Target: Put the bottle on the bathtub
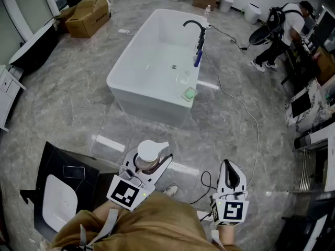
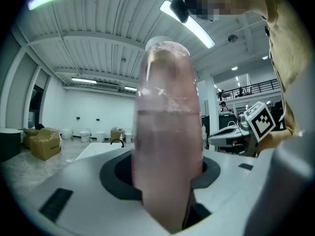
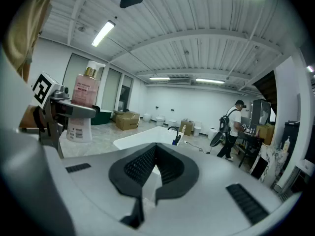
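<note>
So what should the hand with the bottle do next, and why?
Probably carry the bottle forward to the bathtub: the left gripper has its fingers shut on it, and the bathtub stands well ahead across the floor.

Tan top (image 1: pixel 152 221), white hand-held grippers (image 1: pixel 149 160)

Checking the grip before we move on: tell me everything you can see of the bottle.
The bottle is translucent pink, with a gold collar, white pump top and a white labelled base. It stands upright, clamped at mid-height between the left gripper's jaws, above the floor, short of the bathtub.
</note>
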Available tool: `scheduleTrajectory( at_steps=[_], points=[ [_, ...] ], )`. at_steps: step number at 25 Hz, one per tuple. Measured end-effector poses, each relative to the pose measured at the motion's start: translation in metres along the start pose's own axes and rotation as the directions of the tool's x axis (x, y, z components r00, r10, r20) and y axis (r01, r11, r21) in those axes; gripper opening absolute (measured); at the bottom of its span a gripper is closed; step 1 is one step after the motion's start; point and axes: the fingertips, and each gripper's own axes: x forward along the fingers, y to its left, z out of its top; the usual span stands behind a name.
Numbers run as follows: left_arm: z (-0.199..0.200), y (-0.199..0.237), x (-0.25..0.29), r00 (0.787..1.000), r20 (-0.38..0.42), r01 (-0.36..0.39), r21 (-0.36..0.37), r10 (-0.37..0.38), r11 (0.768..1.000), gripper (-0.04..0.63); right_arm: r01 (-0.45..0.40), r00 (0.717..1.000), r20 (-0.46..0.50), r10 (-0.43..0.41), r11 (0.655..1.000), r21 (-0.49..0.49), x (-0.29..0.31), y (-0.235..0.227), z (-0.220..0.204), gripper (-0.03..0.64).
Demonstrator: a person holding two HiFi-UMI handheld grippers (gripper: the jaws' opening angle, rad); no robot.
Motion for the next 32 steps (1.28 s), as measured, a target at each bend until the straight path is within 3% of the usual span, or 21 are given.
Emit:
scheduleTrajectory(
  at_steps=[12,19,24,32],
  points=[
    [0.001,-0.018,0.015,1.0,0.0,-0.025,0.014,0.025,1.0,0.218,-0.032,0.999,0.019,0.032,0.999,0.01,0.002,-0.021,-0.007,0.003],
    [-0.004,-0.038,0.031,0.999,-0.014,-0.039,0.014,0.04,0.999,0.218,0.006,0.999,0.033,-0.003,0.996,-0.086,-0.001,-0.048,-0.019,0.003],
    [-0.011,-0.032,0.037,0.999,-0.027,-0.046,0.063,0.048,0.997,0.218,0.006,0.999,0.033,-0.002,0.993,-0.114,0.0,-0.051,-0.021,0.004],
    [-0.033,-0.013,0.063,0.998,-0.065,-0.001,0.018,0.002,1.0,0.218,0.003,0.999,0.046,0.005,0.987,-0.159,0.031,-0.046,-0.016,0.003]
  ],
)
